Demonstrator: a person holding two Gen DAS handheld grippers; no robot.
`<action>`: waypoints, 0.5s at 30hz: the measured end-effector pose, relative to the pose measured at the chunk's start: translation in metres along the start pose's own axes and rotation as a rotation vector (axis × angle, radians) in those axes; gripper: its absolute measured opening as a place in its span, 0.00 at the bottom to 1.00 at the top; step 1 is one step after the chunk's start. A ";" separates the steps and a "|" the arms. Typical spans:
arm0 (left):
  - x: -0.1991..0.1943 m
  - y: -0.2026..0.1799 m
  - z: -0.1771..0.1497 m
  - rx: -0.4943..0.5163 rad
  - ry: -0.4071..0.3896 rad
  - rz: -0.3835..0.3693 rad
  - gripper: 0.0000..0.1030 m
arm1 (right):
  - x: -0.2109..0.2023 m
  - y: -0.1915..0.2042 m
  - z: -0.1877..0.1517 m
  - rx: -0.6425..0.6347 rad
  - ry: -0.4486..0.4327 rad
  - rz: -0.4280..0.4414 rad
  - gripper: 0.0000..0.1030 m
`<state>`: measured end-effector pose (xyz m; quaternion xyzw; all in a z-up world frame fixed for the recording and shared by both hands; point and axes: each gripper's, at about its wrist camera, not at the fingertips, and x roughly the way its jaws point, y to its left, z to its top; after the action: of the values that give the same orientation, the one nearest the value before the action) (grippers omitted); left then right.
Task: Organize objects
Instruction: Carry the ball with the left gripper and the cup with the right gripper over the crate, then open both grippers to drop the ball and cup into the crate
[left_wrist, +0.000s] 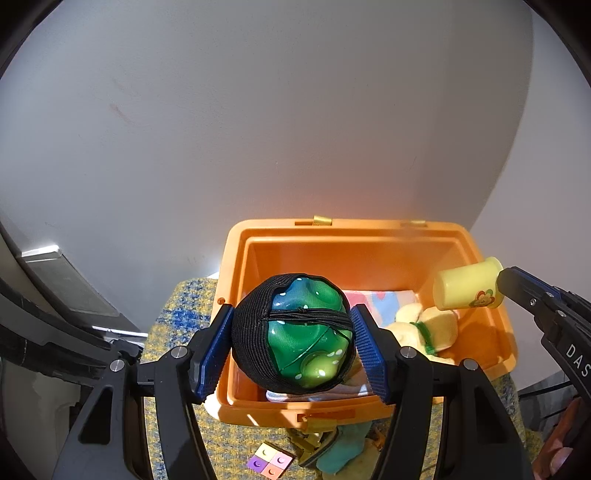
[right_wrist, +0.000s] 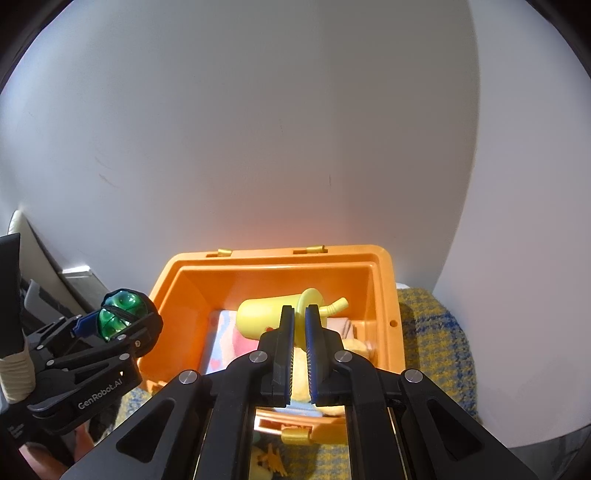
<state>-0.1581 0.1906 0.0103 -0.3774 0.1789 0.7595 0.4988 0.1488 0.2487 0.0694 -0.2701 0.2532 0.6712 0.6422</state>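
Holding a green ball (left_wrist: 308, 334) wrapped in black mesh, the left gripper (left_wrist: 293, 345) has its blue pads clamped on either side, above the near-left part of the orange storage box (left_wrist: 236, 258). The right gripper (right_wrist: 300, 325) is closed on the lid rim of a yellow toy cup (right_wrist: 269, 314) with a straw, which hangs tilted over the box at about 2 o'clock from the ball. Inside the box lie a pastel cloth (right_wrist: 225, 339) and a yellow plush toy (left_wrist: 428, 325). Loose items, including a four-colour square tile (left_wrist: 270, 461), remain on the woven mat (left_wrist: 177, 321) at 6 o'clock. Judged step: depositing both held items. The next move calls for lowering each clear of the rim, then parting the pads.
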 end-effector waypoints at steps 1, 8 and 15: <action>0.002 0.000 -0.001 0.001 0.005 0.002 0.62 | 0.003 0.000 0.000 -0.001 0.007 0.000 0.06; 0.000 0.003 -0.002 0.004 -0.008 0.036 0.91 | 0.012 0.000 -0.002 0.001 0.034 -0.005 0.21; -0.009 0.008 -0.007 -0.007 -0.010 0.052 0.97 | -0.001 0.003 -0.007 -0.001 -0.011 -0.080 0.86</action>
<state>-0.1601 0.1773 0.0116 -0.3703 0.1836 0.7746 0.4787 0.1457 0.2427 0.0652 -0.2766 0.2383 0.6467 0.6697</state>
